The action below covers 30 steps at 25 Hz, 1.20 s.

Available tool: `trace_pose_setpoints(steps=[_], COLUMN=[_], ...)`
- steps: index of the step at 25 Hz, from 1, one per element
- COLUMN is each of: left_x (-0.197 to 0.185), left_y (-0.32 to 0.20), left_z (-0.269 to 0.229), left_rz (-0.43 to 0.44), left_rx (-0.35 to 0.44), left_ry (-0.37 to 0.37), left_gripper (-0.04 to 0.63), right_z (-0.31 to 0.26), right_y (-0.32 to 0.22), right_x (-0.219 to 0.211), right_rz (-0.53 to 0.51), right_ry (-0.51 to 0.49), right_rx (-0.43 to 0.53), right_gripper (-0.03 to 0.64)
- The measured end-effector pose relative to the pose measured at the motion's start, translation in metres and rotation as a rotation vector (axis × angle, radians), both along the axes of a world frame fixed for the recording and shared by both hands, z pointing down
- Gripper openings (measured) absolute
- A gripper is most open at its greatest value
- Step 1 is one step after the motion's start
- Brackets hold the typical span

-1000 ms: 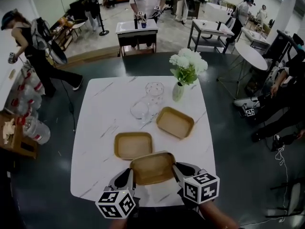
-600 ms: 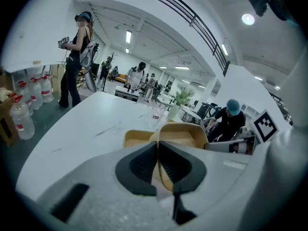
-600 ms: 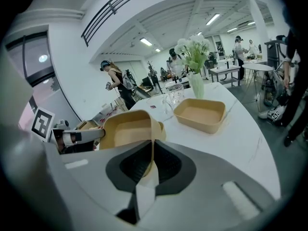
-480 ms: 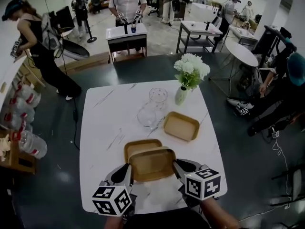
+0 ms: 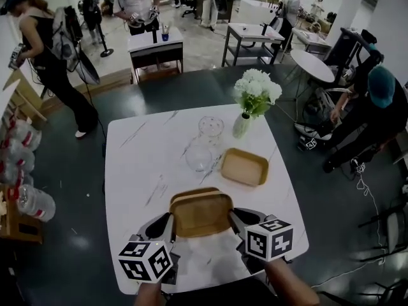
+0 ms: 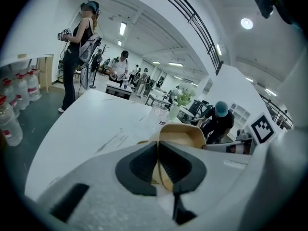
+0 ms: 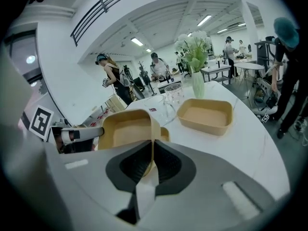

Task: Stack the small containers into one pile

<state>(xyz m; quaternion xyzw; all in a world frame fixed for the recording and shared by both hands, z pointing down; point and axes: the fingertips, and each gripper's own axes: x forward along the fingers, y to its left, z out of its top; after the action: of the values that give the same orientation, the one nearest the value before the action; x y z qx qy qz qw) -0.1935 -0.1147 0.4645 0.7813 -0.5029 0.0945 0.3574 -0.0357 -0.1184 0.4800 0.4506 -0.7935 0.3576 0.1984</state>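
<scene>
A tan container [image 5: 201,214] is held between both grippers, just above a second tan container whose far rim [image 5: 191,192] shows behind it. Whether the two touch I cannot tell. My left gripper [image 5: 167,225] is shut on the held container's left wall, which runs between the pads in the left gripper view [image 6: 183,137]. On its right wall my right gripper [image 5: 237,220] is shut; the right gripper view shows the container [image 7: 126,127] and the lower rim [image 7: 165,134]. A third tan container [image 5: 244,166] [image 7: 205,115] lies apart to the right.
Two clear glasses [image 5: 210,126] [image 5: 199,158] stand behind the containers on the white marble table [image 5: 137,171]. A vase of white flowers [image 5: 241,125] is at the far right. People and other tables surround this table.
The held container has moved away from the table's near edge and now covers most of the second container. Both grippers went with it, still shut.
</scene>
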Motion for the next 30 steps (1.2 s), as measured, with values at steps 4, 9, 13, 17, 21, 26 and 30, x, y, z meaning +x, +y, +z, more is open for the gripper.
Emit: trace_pose_setpoints(steps=[4,9,13,17,21,26,30], left_x=[-0.002,0.000,0.000,0.000,-0.002,-0.002,-0.004], left_y=[-0.006,-0.011,-0.014,-0.014,-0.015,-0.015,-0.016], left_z=[0.007,0.015,0.021,0.026,0.028,0.034,0.035], left_rz=[0.004,-0.006,-0.014,-0.023,-0.029,-0.020,-0.020], left_rx=[-0.024,-0.057,-0.078,-0.100,-0.112,-0.121,-0.112], left_ry=[0.001,-0.005,-0.014,-0.027,-0.037,-0.070,-0.117], left_gripper=[0.011,0.012,0.012,0.014,0.015,0.015,0.029], right_z=[0.006,0.014,0.020,0.026,0.028,0.032,0.029], right_y=[-0.002,-0.010,-0.012,-0.013,-0.014,-0.015,-0.018], right_x=[-0.002,0.000,0.000,-0.001,-0.003,-0.003,-0.001], right_rz=[-0.001,-0.025,-0.047,-0.069,-0.095,-0.115,-0.121], right_ry=[0.007,0.020,0.013,0.013,0.024,0.045,0.078], right_rx=[-0.028,-0.058,-0.083,-0.110,-0.103,-0.084,-0.041], right_gripper=[0.017,0.014,0.014,0.016,0.018,0.025,0.061])
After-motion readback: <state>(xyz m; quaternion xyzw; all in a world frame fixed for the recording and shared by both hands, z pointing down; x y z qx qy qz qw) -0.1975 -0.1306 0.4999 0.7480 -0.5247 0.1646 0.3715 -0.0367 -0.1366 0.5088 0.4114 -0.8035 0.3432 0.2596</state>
